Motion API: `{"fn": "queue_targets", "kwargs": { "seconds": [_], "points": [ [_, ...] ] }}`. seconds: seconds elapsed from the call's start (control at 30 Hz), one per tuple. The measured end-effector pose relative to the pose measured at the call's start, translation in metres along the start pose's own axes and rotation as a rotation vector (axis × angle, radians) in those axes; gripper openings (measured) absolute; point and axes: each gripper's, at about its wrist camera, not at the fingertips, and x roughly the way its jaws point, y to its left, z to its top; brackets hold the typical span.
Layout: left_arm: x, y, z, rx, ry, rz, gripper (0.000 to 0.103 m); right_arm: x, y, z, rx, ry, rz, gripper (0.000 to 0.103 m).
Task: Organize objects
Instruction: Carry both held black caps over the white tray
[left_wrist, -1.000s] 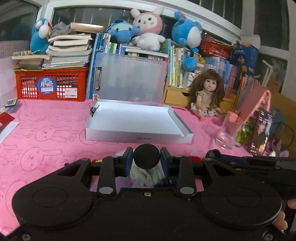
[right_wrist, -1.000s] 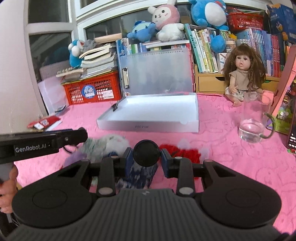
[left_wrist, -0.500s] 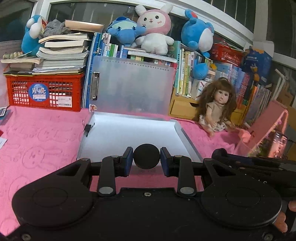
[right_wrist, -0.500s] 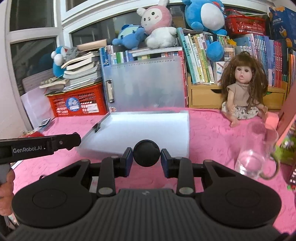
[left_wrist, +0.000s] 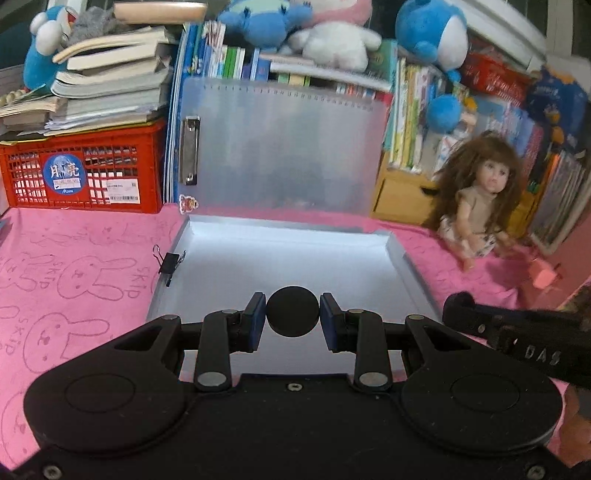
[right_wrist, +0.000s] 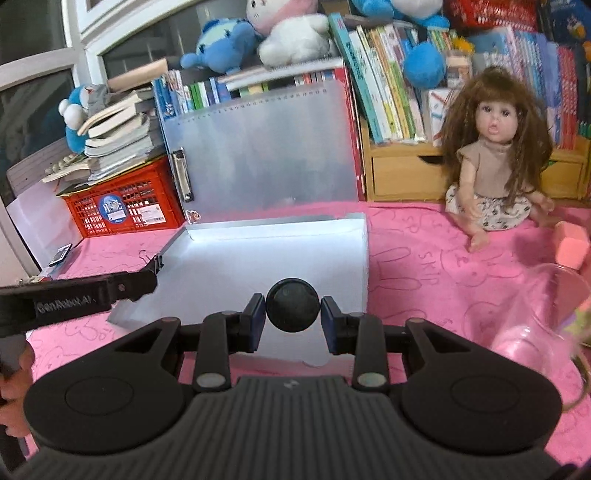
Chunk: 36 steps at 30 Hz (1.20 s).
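White tray (left_wrist: 288, 266) is seen at 12 o'clock, just ahead of both grippers; L gripper (left_wrist: 292, 320) & R gripper (right_wrist: 292, 319): grip state can't be told.

The floor of the white tray (left_wrist: 288, 258) is left bare and open from above. Its left rim is flanked by a black binder clip (left_wrist: 169, 261). The far side is closed by an upright translucent folder (left_wrist: 280, 147) (books behind), and the right by a doll (right_wrist: 495, 162) and glass pitcher (right_wrist: 543, 317).

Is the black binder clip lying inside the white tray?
No, the black binder clip is clipped on the left rim of the white tray.
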Motion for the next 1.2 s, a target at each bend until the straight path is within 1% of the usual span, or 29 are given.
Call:
{"fn": "queue_targets", "kwargs": {
  "seconds": [0.27,0.53,0.7,1.07,1.2],
  "points": [
    [0.043,0.003,-0.003,0.011,0.059,0.031,0.03,0.043,-0.007,0.014,0.023,0.084,0.018,0.038],
    [0.065,0.008,-0.009,0.013,0.104,0.051,0.03,0.073,-0.004,0.01,0.029,0.15,0.013,0.038],
    [0.074,0.013,-0.013,0.004,0.144,0.062,0.03,0.083,-0.003,0.007,0.022,0.182,0.002,0.038],
    [0.087,0.017,-0.02,-0.03,0.222,0.046,0.03,0.095,0.0,-0.002,-0.002,0.232,-0.016,0.038],
    [0.088,0.017,-0.021,-0.031,0.22,0.044,0.03,0.096,0.001,-0.004,-0.008,0.234,-0.02,0.038]
  ]
}}
